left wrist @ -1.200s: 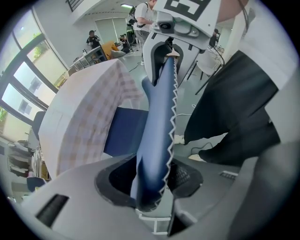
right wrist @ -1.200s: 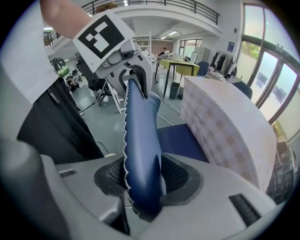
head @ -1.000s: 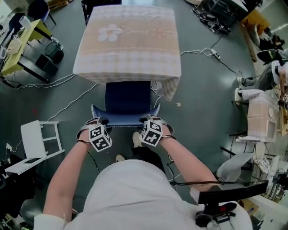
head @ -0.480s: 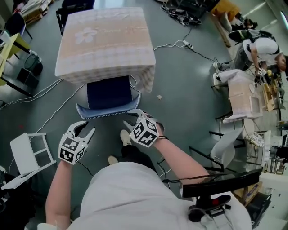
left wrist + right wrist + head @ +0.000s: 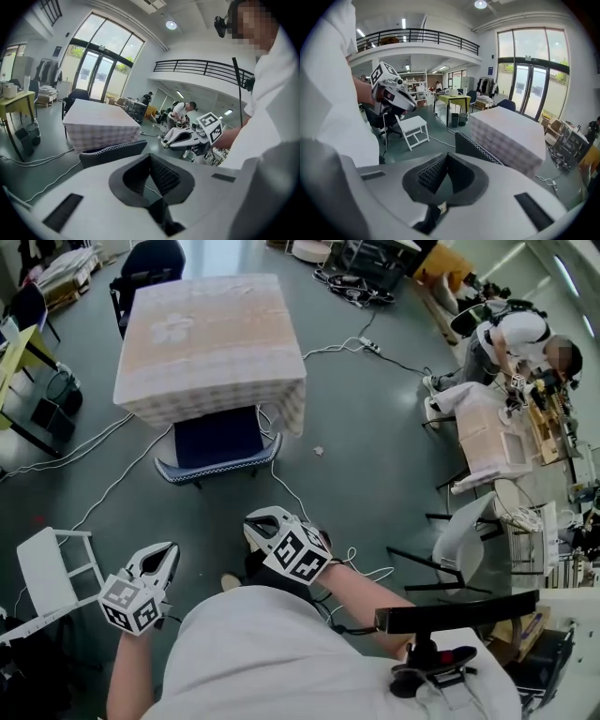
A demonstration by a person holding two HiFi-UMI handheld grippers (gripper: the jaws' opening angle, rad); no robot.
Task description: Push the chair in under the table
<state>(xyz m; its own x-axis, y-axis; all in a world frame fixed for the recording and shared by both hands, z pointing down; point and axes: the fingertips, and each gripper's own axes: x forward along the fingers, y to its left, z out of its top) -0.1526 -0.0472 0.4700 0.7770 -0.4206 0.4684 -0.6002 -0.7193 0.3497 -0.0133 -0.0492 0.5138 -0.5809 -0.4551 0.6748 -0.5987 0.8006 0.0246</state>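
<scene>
A dark blue chair (image 5: 217,463) stands with its seat under the table (image 5: 211,334), which has a beige checked cloth over it; only the chair's back edge sticks out. Both grippers are pulled back near my body, well clear of the chair. My left gripper (image 5: 164,555) is shut and empty, and so is my right gripper (image 5: 255,523). In the left gripper view the shut jaws (image 5: 150,157) point toward the chair back (image 5: 112,152) and table (image 5: 101,124). The right gripper view shows its shut jaws (image 5: 446,157), the chair back (image 5: 476,147) and the table (image 5: 511,131).
A white step stool (image 5: 52,563) stands at my left. Cables (image 5: 94,442) trail over the grey floor around the table. A yellow table (image 5: 23,343) is at far left, a black office chair (image 5: 150,259) beyond the table, and a person (image 5: 506,338) among cluttered furniture at right.
Both grippers let go of the chair's back, drew away toward my body and rose, and their jaws closed. The chair stays under the table, now farther off.
</scene>
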